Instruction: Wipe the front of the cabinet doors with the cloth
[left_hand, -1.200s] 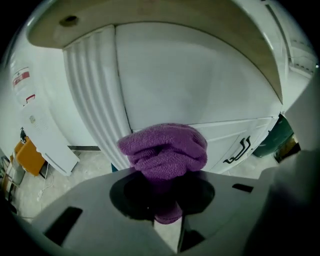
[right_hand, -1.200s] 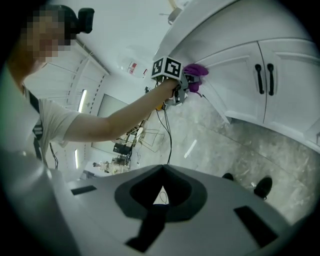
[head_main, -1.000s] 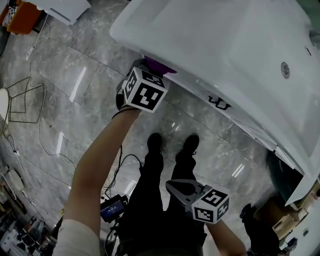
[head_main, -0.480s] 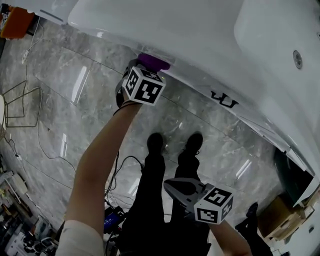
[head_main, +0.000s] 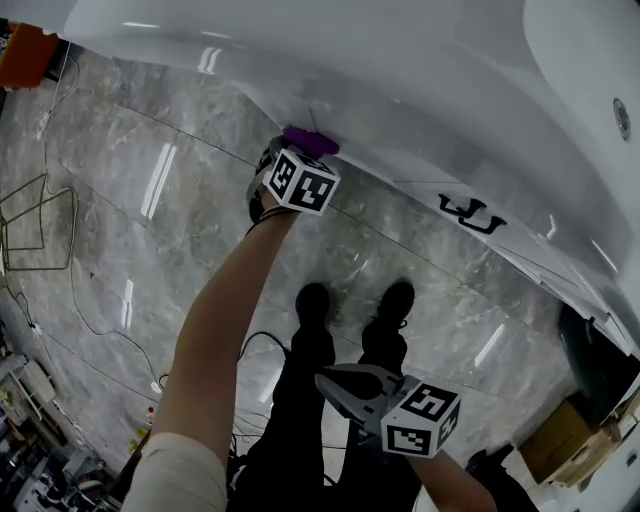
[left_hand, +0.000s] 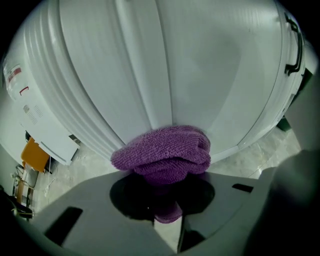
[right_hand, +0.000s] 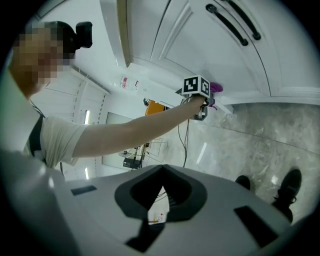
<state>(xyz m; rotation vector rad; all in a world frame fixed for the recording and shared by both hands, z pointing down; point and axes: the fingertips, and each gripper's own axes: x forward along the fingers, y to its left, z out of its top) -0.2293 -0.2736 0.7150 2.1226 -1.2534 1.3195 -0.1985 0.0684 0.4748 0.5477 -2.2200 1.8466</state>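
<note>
The purple cloth (left_hand: 162, 152) is bunched up and pressed against the white cabinet door (left_hand: 200, 75), close to the door's lower edge. My left gripper (left_hand: 167, 210) is shut on the cloth. In the head view the cloth (head_main: 310, 140) peeps out beyond the left gripper (head_main: 298, 150) under the cabinet's (head_main: 420, 90) front. A black door handle (head_main: 470, 214) lies to the right of it. My right gripper (head_main: 340, 385) hangs low near the person's legs, shut and holding nothing, away from the cabinet. The right gripper view shows its jaws (right_hand: 160, 200) closed, and the left gripper (right_hand: 202, 102) far off at the door.
The floor is grey marble (head_main: 120, 200), with cables (head_main: 60, 290) and a wire frame (head_main: 30, 215) at the left. An orange object (head_main: 25, 55) sits at the top left. The person's shoes (head_main: 355, 300) stand below the cabinet. A cardboard box (head_main: 560, 440) is at the lower right.
The left gripper has slid the cloth a little along the door's lower edge, away from the black handle. The head view has shifted. The right gripper has barely moved.
</note>
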